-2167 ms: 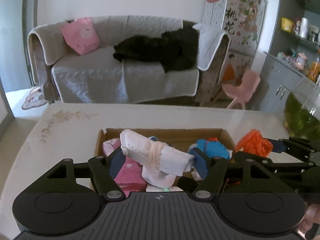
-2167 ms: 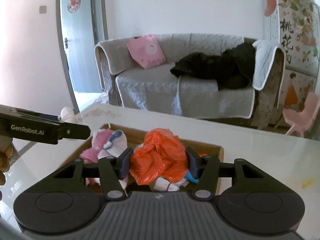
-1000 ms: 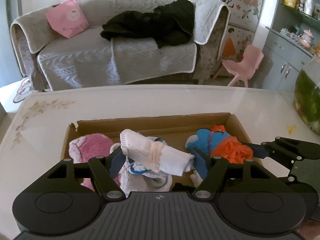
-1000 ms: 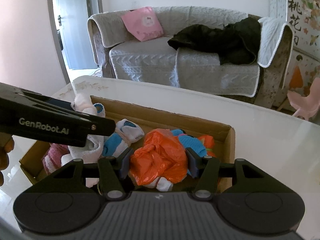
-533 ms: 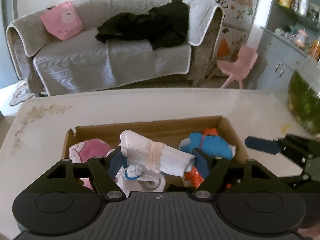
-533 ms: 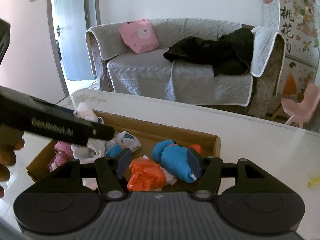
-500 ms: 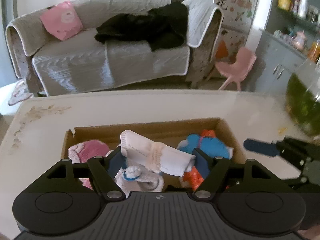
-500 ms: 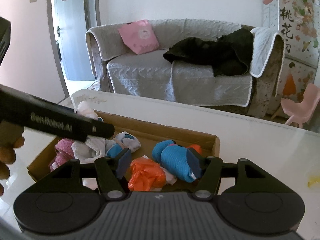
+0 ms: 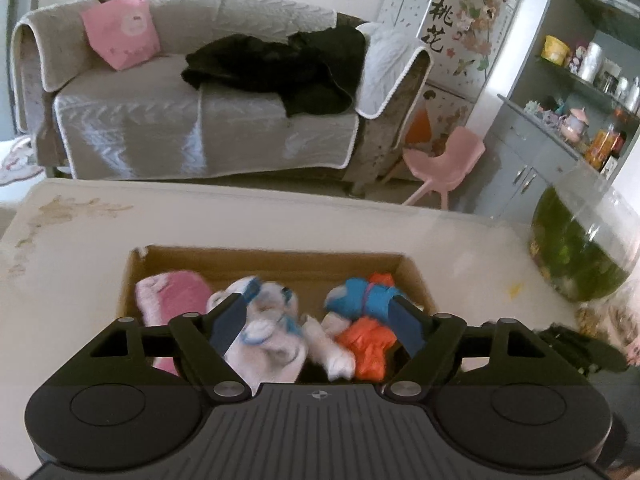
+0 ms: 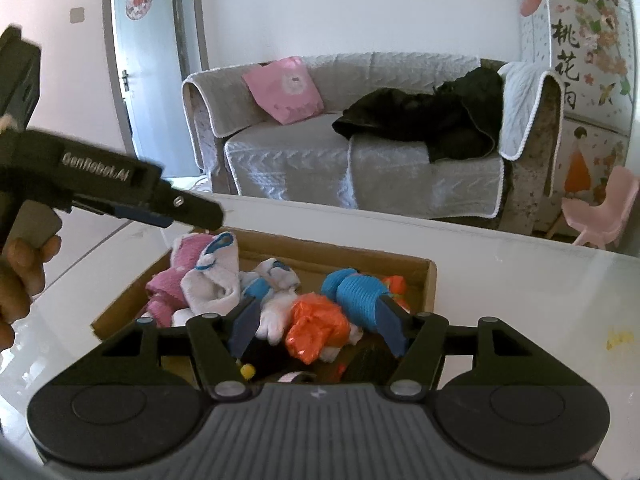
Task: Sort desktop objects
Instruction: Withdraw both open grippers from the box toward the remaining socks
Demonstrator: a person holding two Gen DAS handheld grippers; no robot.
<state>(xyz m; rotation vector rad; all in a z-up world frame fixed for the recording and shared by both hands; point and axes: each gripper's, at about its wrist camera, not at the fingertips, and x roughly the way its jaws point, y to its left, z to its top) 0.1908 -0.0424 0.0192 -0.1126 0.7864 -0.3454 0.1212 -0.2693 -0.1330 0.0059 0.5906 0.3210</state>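
Cardboard box (image 9: 416, 280): sits on the white worktop (image 9: 280, 220), open top, near the front edge below both tools.
Contents: pink fluffy sock (image 9: 172, 292) at the left end; white socks with blue trim (image 10: 212, 280) beside it; blue rolled sock (image 10: 356, 294) toward the right end; orange plastic bag (image 10: 316, 328) in front of the blue roll.
Left gripper (image 9: 316, 320): jaws spread wide, nothing between them, poised above the box.
Right gripper (image 10: 316, 328): jaws spread wide, nothing gripped, poised above the orange bag.
Step in hand: judged to be just after deposit; both tools are empty over the box.
Next move: judged to call for raising both tools clear of the box walls, then locating any item left on the worktop; none shows in either view.
Surroundings: fish tank (image 9: 580, 248) at the right worktop edge, well apart from the box.
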